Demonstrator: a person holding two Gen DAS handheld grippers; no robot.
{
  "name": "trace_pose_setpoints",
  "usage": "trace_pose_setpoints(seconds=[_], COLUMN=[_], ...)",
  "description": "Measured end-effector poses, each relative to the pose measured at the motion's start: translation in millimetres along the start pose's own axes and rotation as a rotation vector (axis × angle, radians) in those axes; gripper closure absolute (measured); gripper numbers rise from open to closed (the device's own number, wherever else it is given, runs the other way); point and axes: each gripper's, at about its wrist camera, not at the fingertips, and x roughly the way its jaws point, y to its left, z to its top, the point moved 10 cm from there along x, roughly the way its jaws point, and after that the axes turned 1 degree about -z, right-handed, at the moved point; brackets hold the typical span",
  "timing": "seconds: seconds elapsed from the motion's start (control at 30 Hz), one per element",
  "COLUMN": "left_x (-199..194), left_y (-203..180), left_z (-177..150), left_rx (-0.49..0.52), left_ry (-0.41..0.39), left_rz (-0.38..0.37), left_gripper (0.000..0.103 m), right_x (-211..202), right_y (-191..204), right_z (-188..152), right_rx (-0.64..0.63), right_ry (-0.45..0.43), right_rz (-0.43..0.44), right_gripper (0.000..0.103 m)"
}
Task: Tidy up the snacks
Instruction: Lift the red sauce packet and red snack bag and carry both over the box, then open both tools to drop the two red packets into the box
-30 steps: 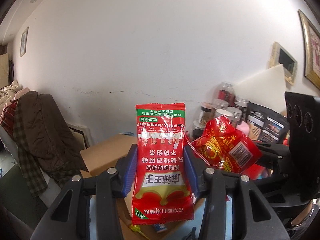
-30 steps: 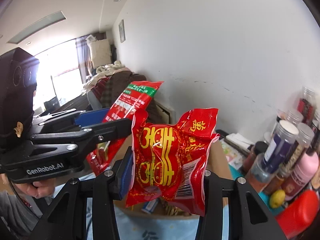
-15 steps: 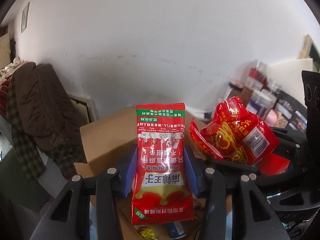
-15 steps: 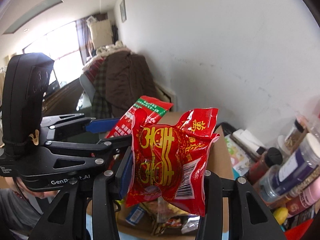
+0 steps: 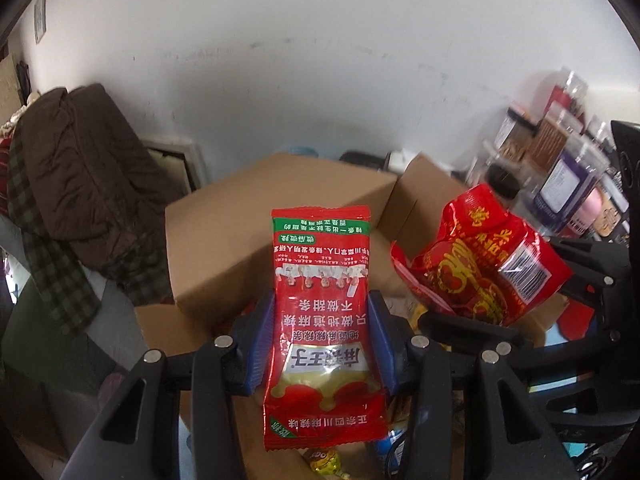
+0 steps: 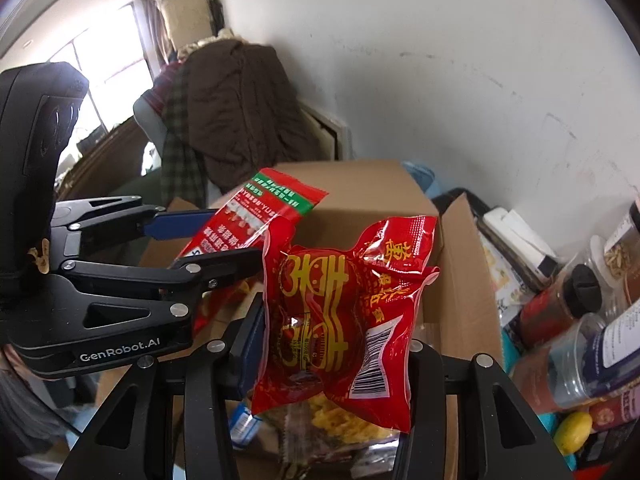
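Above the open box [image 5: 276,216], 2 grippers (both clamped), 2 red packets [image 5: 324,320] [image 6: 340,320]

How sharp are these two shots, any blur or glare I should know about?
Left wrist view: flat red packet sharp, jars at right smeared. Right wrist view: window blown out, crinkled red bag shows glare, jars soft; both views bend at the edges.

Home room, draped coats [image 5: 76,168], spice jars [image 6: 560,308]

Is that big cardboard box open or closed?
Open: the cardboard box has a flap standing up, and loose snack packets show inside it.
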Motion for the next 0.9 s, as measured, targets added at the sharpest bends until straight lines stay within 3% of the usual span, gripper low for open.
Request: trace_pose_setpoints(seconds=[0.37,0.63,0.7,0.77,0.9], left_x=[21,13,9,5,-9], left_y=[0,-1,-1,0,3], left_z=[-26,-29,-28,-27,-23], left_rx=[0.007,0.056,0.051,0.043,0.026], left_ry=[0.105,0.075,0.07,0.066,0.04], left_rz=[0.057,0.161,0.166,0.167,0.18], left_gripper=[0.058,0.056,0.049,0.039,0.037], right_x=[24,20,15,8,-5], right_y=[-15,-24,-26,-27,-28], right_z=[-20,-24,-24,-23,-22], right_rx=[0.031,0.021,0.017,0.007,-0.007], right_ry=[0.072,0.09,0.081,0.07,0.052], right_rz=[-0.081,-0.169,-0.192,-0.211,-0.239], right_gripper=[0.053,0.04,0.032,0.032,0.028])
